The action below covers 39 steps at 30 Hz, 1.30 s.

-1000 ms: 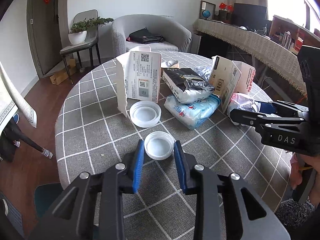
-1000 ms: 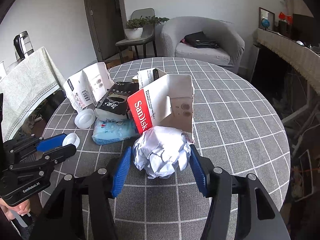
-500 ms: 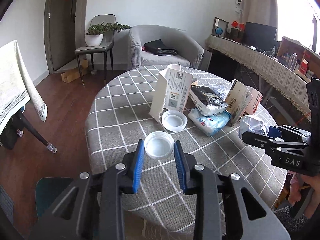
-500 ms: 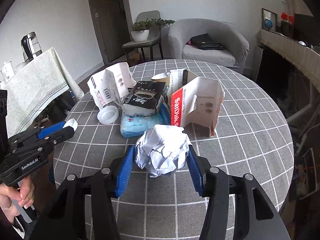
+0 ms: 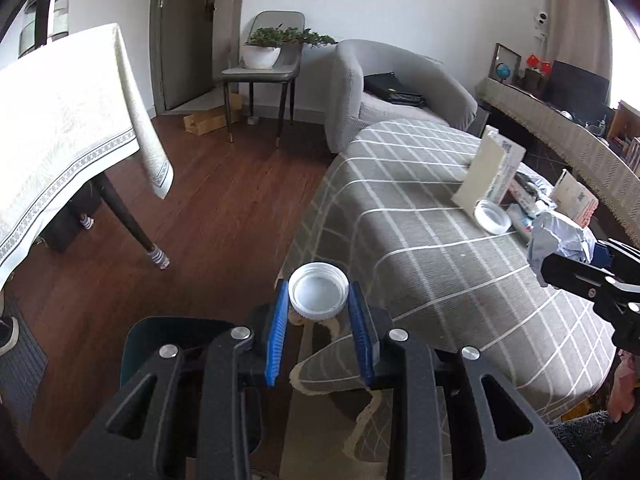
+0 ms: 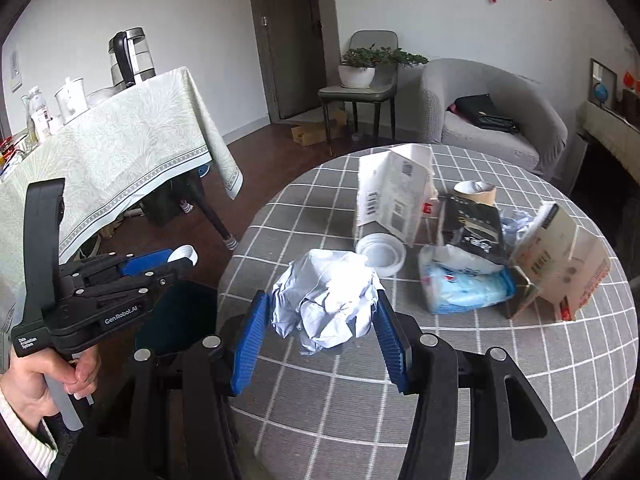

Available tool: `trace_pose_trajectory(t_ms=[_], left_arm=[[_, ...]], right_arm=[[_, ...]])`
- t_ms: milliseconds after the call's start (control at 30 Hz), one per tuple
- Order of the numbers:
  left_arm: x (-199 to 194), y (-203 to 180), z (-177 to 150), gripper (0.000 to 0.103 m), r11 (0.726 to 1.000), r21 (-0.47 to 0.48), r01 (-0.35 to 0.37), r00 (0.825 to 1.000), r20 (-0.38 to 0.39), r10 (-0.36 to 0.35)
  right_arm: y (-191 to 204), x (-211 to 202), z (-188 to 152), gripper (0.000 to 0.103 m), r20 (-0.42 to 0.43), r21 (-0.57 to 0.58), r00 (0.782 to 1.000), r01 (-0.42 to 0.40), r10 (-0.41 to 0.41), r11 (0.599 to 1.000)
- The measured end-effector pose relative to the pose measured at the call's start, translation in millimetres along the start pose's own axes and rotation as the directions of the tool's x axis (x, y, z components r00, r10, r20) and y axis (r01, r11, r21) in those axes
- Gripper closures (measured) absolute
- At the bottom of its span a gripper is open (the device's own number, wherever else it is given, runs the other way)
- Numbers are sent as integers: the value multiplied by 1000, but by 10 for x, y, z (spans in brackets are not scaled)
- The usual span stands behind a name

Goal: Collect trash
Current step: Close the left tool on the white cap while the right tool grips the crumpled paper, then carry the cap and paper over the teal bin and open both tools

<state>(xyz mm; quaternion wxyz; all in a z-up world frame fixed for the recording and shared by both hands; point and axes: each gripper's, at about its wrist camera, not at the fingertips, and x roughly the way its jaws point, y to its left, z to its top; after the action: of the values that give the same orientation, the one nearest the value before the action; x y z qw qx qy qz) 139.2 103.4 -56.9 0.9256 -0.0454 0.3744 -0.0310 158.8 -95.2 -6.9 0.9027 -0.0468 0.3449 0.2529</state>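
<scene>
Both hands have carried their loads off the counter [image 6: 460, 380] edge toward the floor. I see my left gripper [image 5: 319, 312] angled down, jaws clenched on the white lid [image 5: 318, 291]; my right gripper [image 6: 322, 330] has just tightened, jaws gripping the crumpled paper [image 6: 326, 296].

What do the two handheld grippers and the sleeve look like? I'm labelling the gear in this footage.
Both the left gripper and the right gripper are black plastic frames with silver rivets and ribbed blue pads. In the right wrist view, the left one carries white "GenRobot.AI" lettering on its side. The hand on its grip wears a cream ribbed knit sleeve.
</scene>
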Motion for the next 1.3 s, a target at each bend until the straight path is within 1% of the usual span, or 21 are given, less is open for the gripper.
trace_pose_trajectory(t_ms=[233,433,567,700,833,1067,1167,1233,1300], left_arm=[[153,525,-167,71,996,-48,-69,994,-92,65],[252,796,-324,71,991,-69,-116,983,-152,104],[377,982,-438,71,985,-87,-151,969,-210,130],[514,1165,-578,71,977,-108,-182,948,-281,146],[614,1302,-736,71,971,-120,-206,924,-350,153],[715,1482,-985,70,967,-110,-229,894,-416,164],[747,1555,-1068,70,967,-107,-232,887,-431,165],[745,1601,-1099,70,967,-110,-229,886,-434,160],[709,1650,-1116,66,967,-118,-226,889,-430,156]], right_arm=[[456,212,90,50,-16,-36,998,-66,65,997],[711,390,122,50,-42,-25,992,-118,117,993],[900,554,119,50,-78,-28,987,-144,141,989],[1073,728,120,50,-115,-23,978,-175,172,984],[1257,893,78,50,-157,-35,969,-198,190,980],[1505,1156,28,50,-206,-34,956,-222,211,974],[1545,1211,-14,50,-221,-24,951,-225,215,974],[1559,1252,-40,50,-229,-18,949,-226,216,974],[1575,1293,-77,50,-239,-10,947,-225,216,974]])
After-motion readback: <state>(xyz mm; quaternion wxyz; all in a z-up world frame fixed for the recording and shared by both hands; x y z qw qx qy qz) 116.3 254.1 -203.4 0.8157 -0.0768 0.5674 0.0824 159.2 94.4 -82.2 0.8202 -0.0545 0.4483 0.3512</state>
